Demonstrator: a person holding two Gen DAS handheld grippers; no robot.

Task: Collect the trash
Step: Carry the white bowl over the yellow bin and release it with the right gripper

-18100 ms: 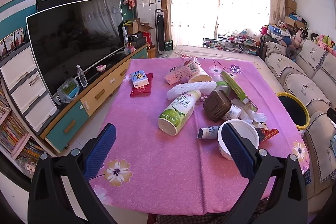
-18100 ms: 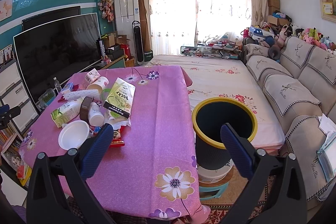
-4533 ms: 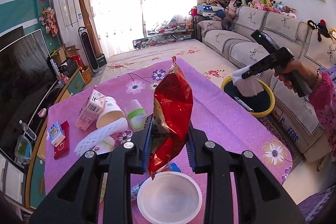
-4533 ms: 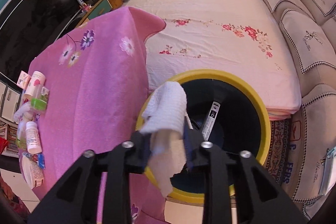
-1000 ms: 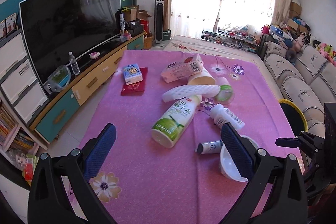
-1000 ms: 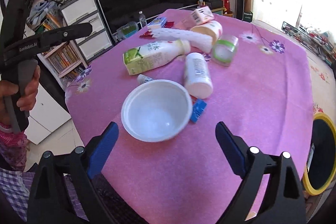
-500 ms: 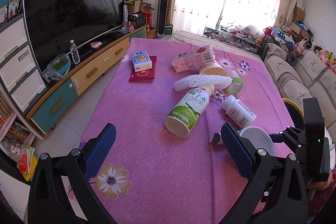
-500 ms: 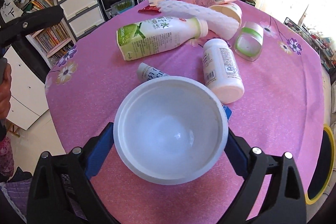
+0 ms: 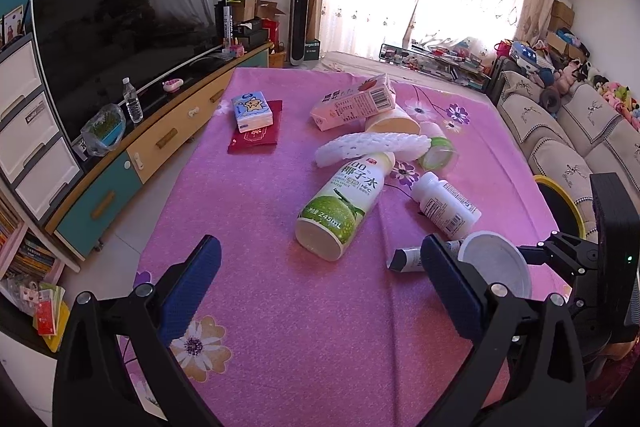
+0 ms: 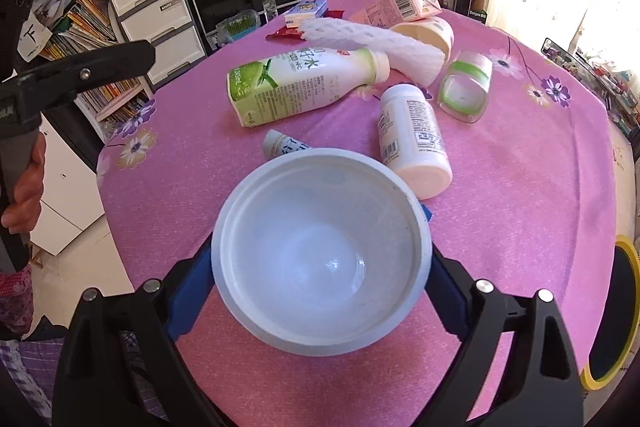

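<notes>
While clamping the white bowl [image 10: 320,263] across its walls, one blue pad pressed to each side, sits the right hand-held gripper [image 10: 320,285] at the near edge of the pink surface [image 10: 520,187]. Hard to tell whether lifted clear or resting on the cloth. Looks empty, thin and very light. Probably flexes under a hard squeeze, so best pinched gently, just below the stiffer rim. Smooth plastic too, so likely to slip.

Over to the left hand-held gripper [image 9: 320,267]: spread wide, gripping nothing, poised above the cloth.

Counting up now:
- one bowl
- one green-and-white drink bottle [image 10: 300,83]
- one white pill bottle [image 10: 412,139]
- one small tube [image 10: 284,147]
- one foam net sleeve [image 10: 368,43]
- one pink carton [image 10: 400,7]
- one beige cup [image 10: 428,31]
- one green-banded clear cup [image 10: 466,87]
- one tissue pack [image 9: 252,111]
- one red packet [image 9: 256,139]

And off the right edge, one yellow-rimmed bin [image 10: 628,311].
</notes>
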